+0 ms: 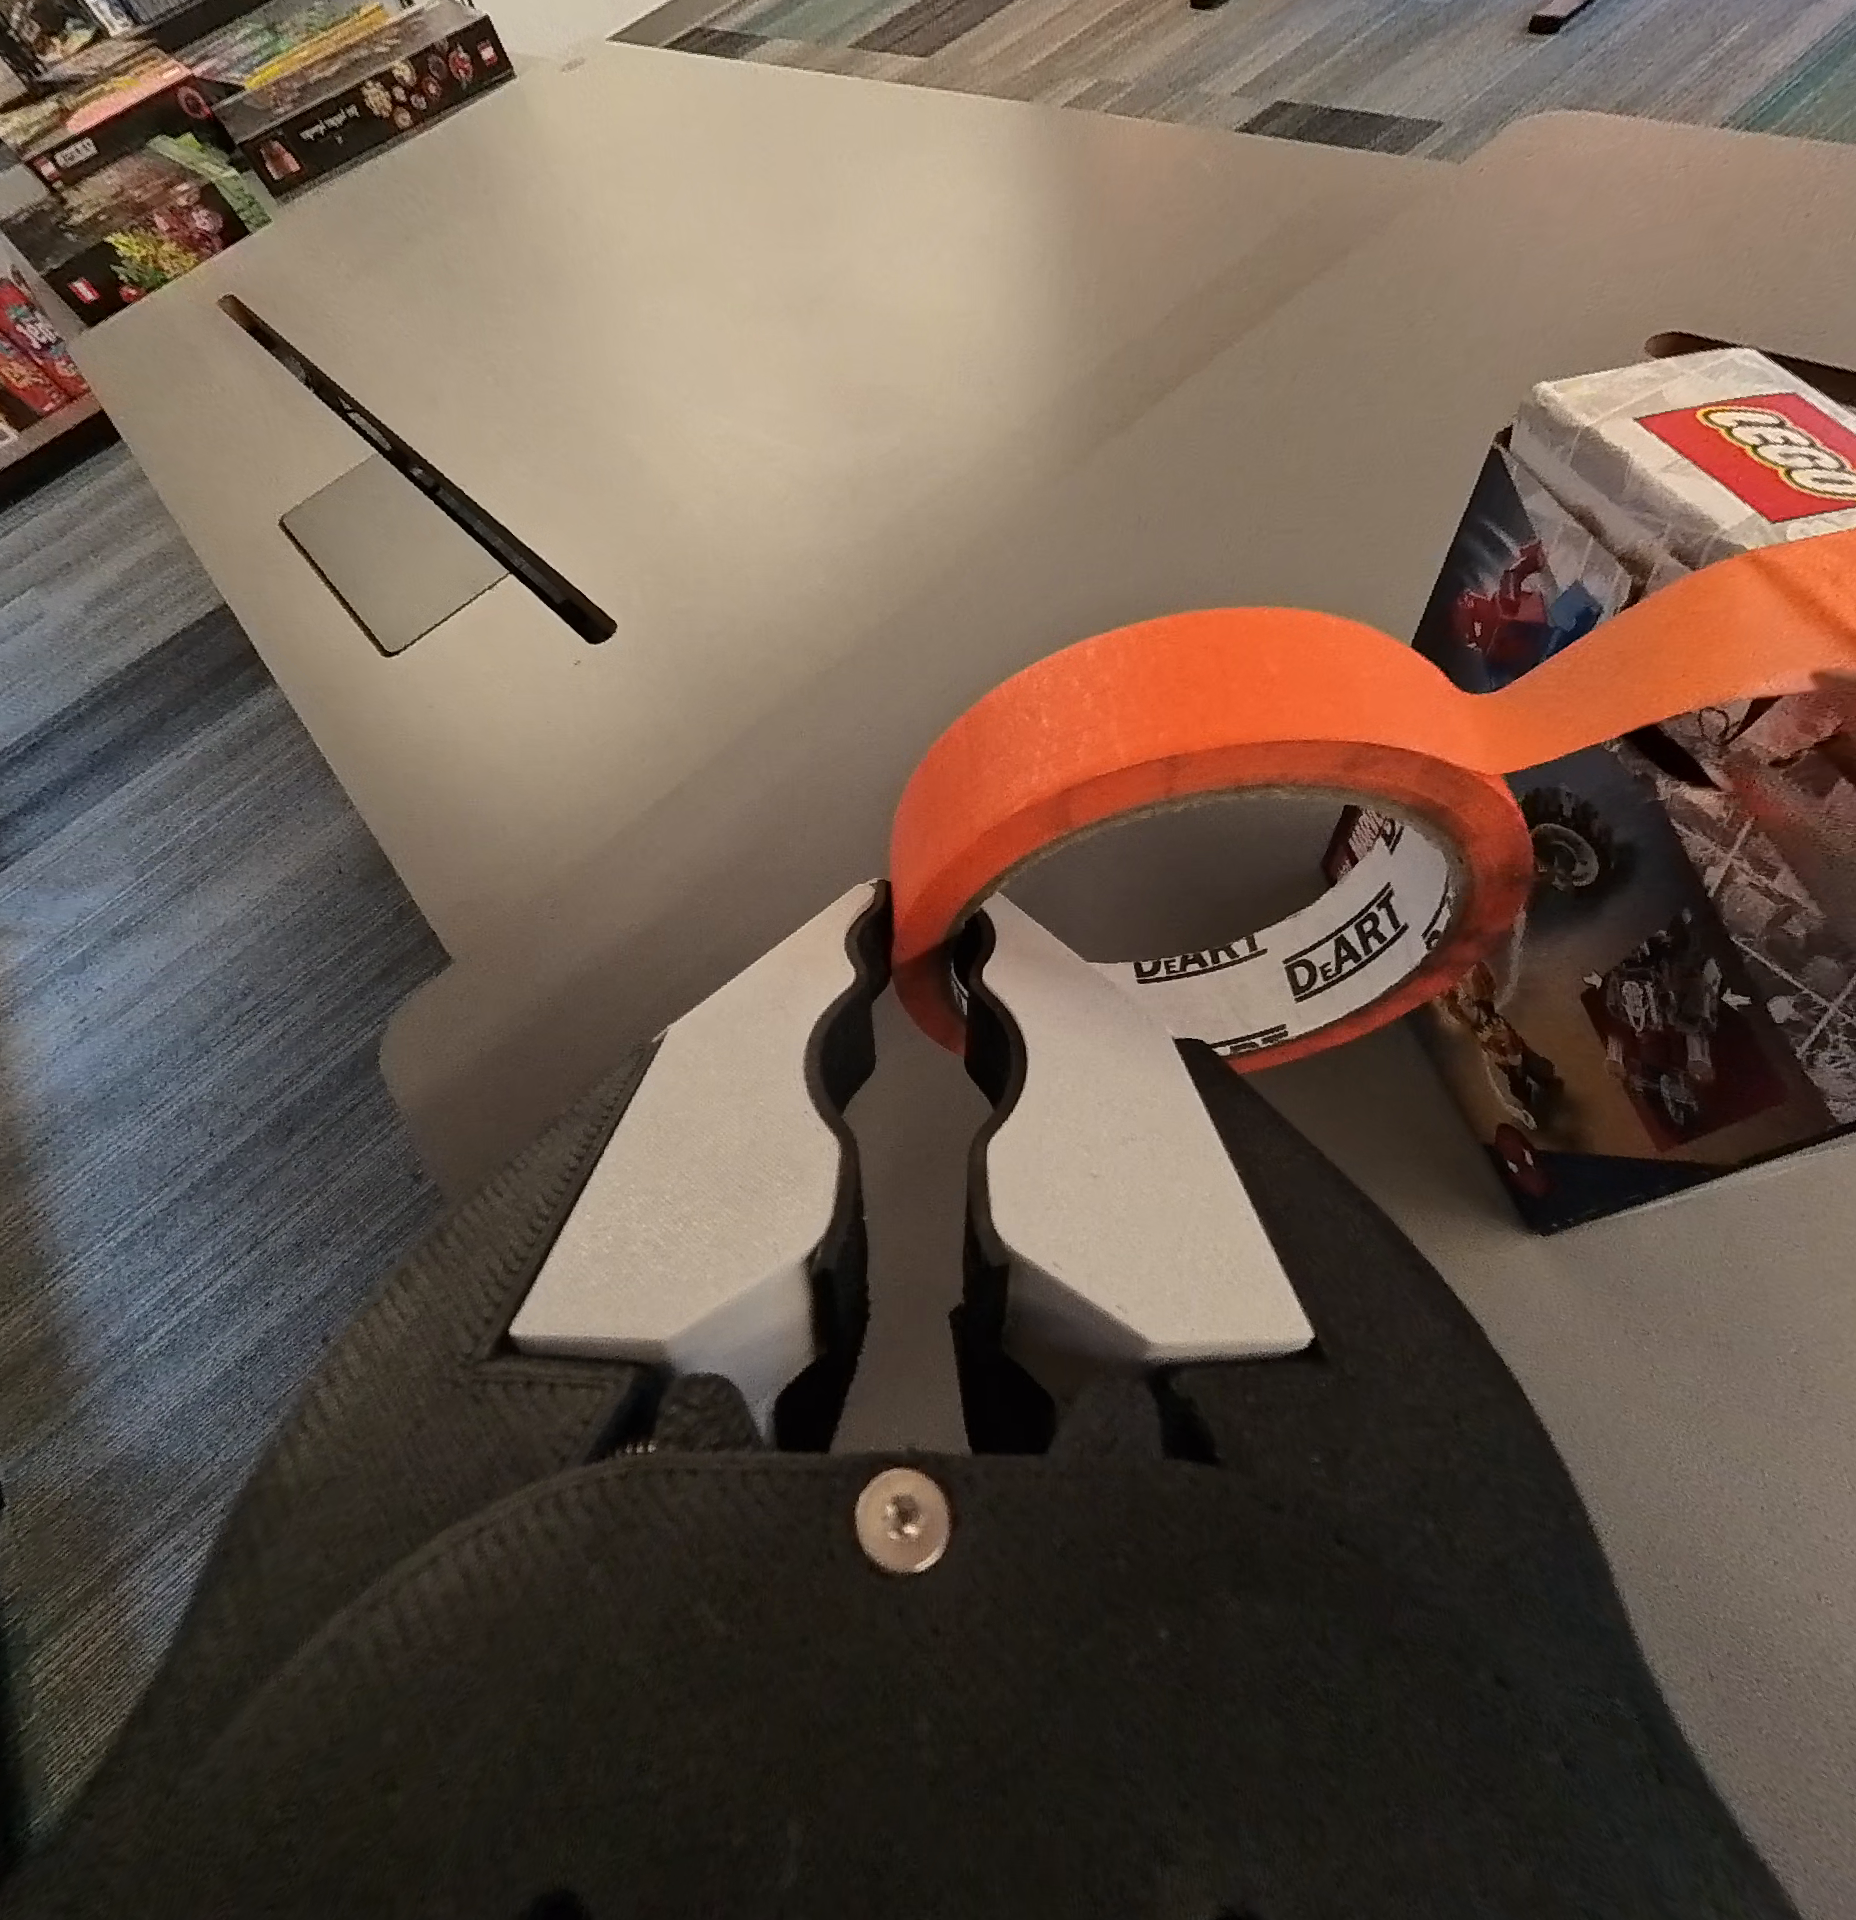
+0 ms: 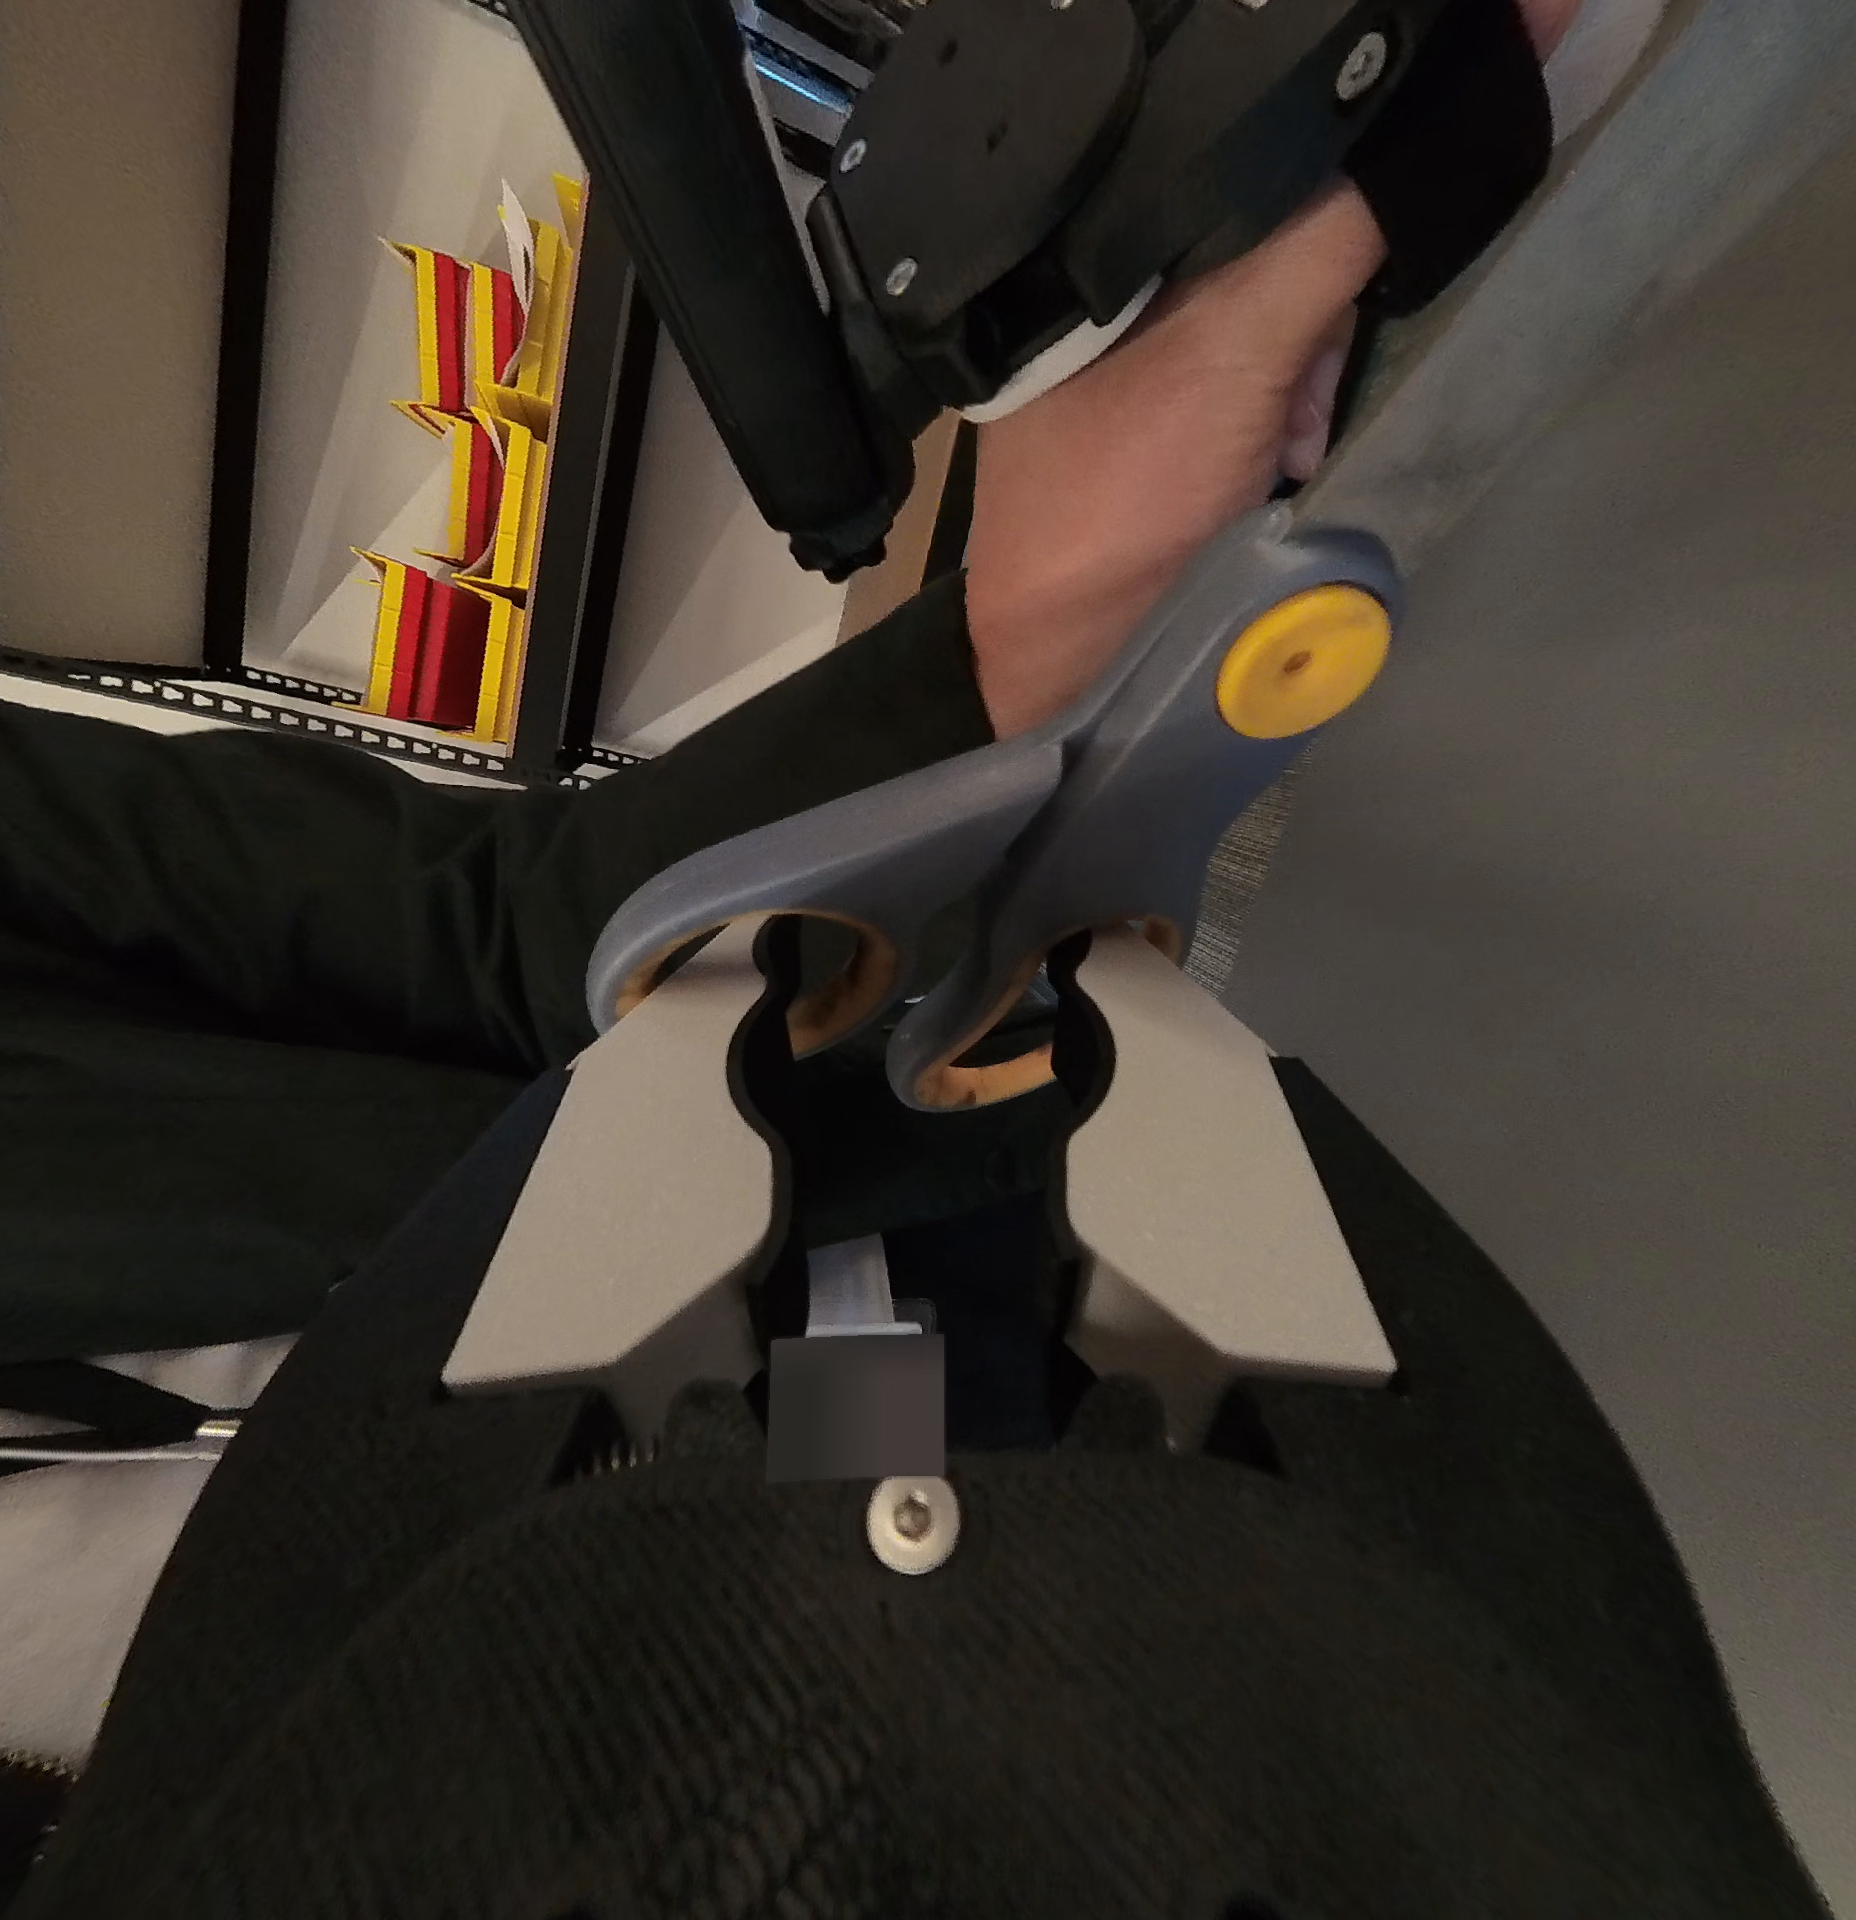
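Note:
My left gripper (image 1: 929, 935) is shut on the wall of an orange tape roll (image 1: 1194, 707), one finger outside and one inside the white core. A strip of tape (image 1: 1682, 644) runs from the roll to the right, over a toy brick box (image 1: 1682, 935) on the grey table (image 1: 747, 416). My right gripper (image 2: 924, 966) holds grey scissors (image 2: 1111, 769) with a yellow pivot (image 2: 1303, 655). Each fingertip sits in a handle loop, so the fingers stand apart. The blades are hidden behind a grey surface (image 2: 1630, 831). The other gripper (image 2: 955, 208) and a hand (image 2: 1142, 468) are just beyond.
A long slot (image 1: 415, 468) and a flat panel (image 1: 384, 561) lie in the table top at left. Several toy boxes (image 1: 176, 156) are stacked at the far left. A black sleeve (image 2: 280, 883) crosses the right wrist view. A shelf holds yellow and red packs (image 2: 467, 468). Left tips to right tips: about 20 centimeters.

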